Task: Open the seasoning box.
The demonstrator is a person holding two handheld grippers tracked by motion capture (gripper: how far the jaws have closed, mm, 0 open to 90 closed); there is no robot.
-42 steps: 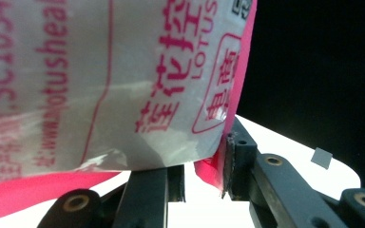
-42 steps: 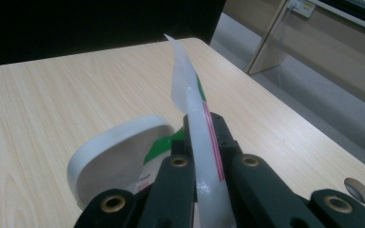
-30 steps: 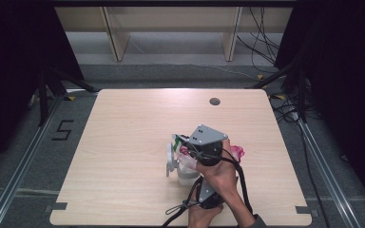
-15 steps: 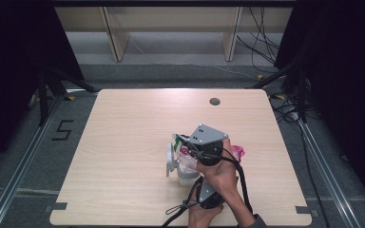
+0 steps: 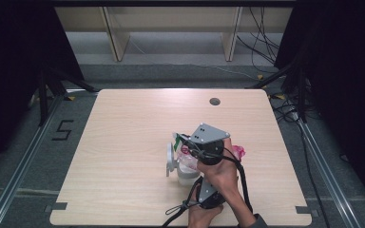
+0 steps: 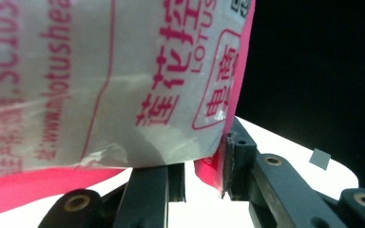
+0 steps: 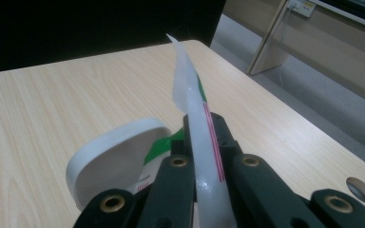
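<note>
Low in the centre of the high view, the person's right hand reaches up the frame from the bottom edge, holding the right gripper tilted toward the upper left, its grey three-cornered plate on top. Below it, near the table's front edge, the left hand holds the left gripper pointing up the frame.

Across the right gripper view's middle, the black jaws are clenched on the thin edge of a white plastic packet with pink and green print. The left gripper grasps the packet's pink-bordered lower edge between its pads.

Just left of the grippers, a white round-lidded container stands on the pale wooden table, touching or just beside the packet. A dark round hole sits in the tabletop toward the upper right.
</note>
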